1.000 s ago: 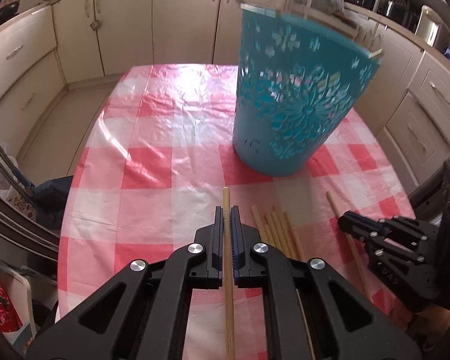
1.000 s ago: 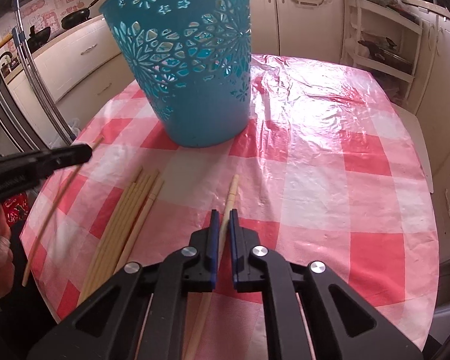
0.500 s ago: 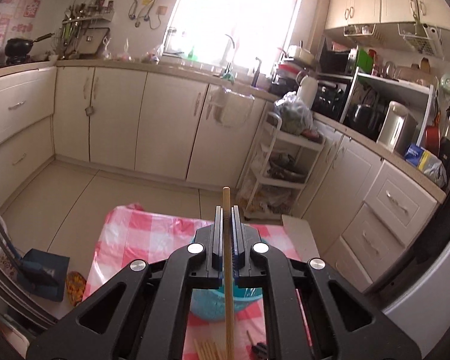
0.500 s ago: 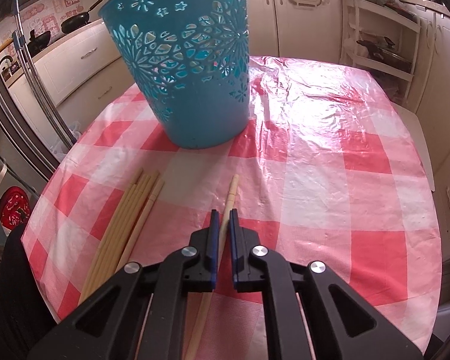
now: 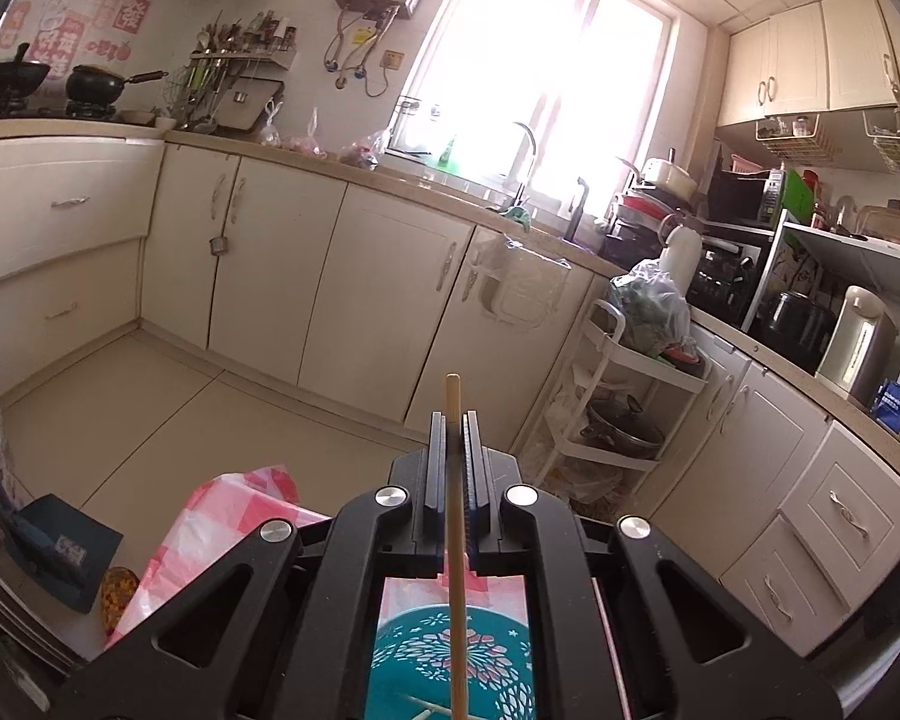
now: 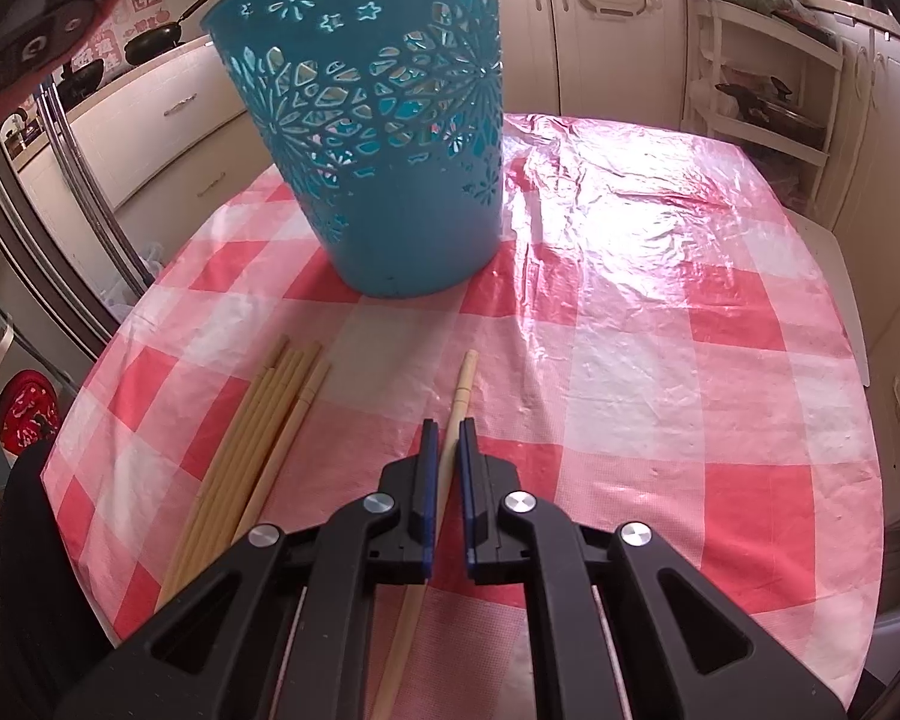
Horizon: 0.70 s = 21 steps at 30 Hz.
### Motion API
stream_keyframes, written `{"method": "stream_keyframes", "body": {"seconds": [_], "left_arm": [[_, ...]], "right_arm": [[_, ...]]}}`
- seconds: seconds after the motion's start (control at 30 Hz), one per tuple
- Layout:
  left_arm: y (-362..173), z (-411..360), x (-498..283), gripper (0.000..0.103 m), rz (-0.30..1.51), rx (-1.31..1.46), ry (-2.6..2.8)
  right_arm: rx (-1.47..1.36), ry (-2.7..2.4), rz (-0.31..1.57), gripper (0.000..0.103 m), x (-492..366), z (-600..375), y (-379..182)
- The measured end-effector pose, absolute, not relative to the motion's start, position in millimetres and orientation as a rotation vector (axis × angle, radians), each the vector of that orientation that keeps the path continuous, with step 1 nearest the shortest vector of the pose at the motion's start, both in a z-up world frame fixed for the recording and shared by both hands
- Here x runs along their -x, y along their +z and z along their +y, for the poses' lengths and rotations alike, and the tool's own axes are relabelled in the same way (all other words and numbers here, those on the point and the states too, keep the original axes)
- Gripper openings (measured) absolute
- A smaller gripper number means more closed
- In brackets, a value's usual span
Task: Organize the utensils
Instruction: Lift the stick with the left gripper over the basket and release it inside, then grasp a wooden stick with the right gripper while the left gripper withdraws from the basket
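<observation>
My left gripper (image 5: 453,420) is shut on a wooden chopstick (image 5: 455,546) and holds it high above the teal perforated basket (image 5: 450,660), whose open mouth shows below the jaws with chopsticks inside. The left gripper also shows at the top left of the right wrist view (image 6: 36,12). My right gripper (image 6: 448,429) is low over the table, its jaws close around a single chopstick (image 6: 459,393) that lies on the cloth. A bundle of several chopsticks (image 6: 252,450) lies to its left. The basket (image 6: 378,138) stands upright behind them.
The round table has a red and white checked plastic cloth (image 6: 660,360). Kitchen cabinets (image 5: 330,288), a white trolley rack (image 5: 624,414) and a counter with appliances (image 5: 810,312) surround the table. A blue dustpan (image 5: 60,546) lies on the floor at left.
My left gripper has risen from the table with its chopstick to above the basket mouth. My right gripper has stayed in place around the single chopstick.
</observation>
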<state>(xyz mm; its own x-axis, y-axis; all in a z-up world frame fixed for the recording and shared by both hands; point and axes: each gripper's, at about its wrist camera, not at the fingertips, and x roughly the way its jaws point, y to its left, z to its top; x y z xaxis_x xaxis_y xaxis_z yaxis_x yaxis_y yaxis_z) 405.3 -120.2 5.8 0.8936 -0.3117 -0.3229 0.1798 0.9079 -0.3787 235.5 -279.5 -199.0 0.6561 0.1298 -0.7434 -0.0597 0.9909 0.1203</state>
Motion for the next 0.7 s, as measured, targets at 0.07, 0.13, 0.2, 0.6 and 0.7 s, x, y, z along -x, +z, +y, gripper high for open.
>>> {"method": "stream_keyframes", "body": {"seconds": [0.07,0.13,0.2,0.6,0.7], "left_arm": [[-6,-124,-410,0.005,0.395,0.363,-0.246],[-16,-128,-411,0.005,0.407,0.373,-0.246],[-24,-134,-410,0.005,0.413,0.359,-0.244],[-58,-139,-396,0.006,0.532,0.254,-0.251],[-61,-127,-381,0.029,0.541,0.227,-0.225]], "right_arm": [[-0.087,0.109,0.849,0.008,-236,-279,-199],[-0.089,0.111,0.851,0.008,-236,-279,-199],[-0.092,0.113,0.852,0.008,-237,-279,-199],[-0.074,0.109,0.852,0.009,-237,-276,-199],[-0.065,0.11,0.85,0.01,-237,-274,-199]]}}
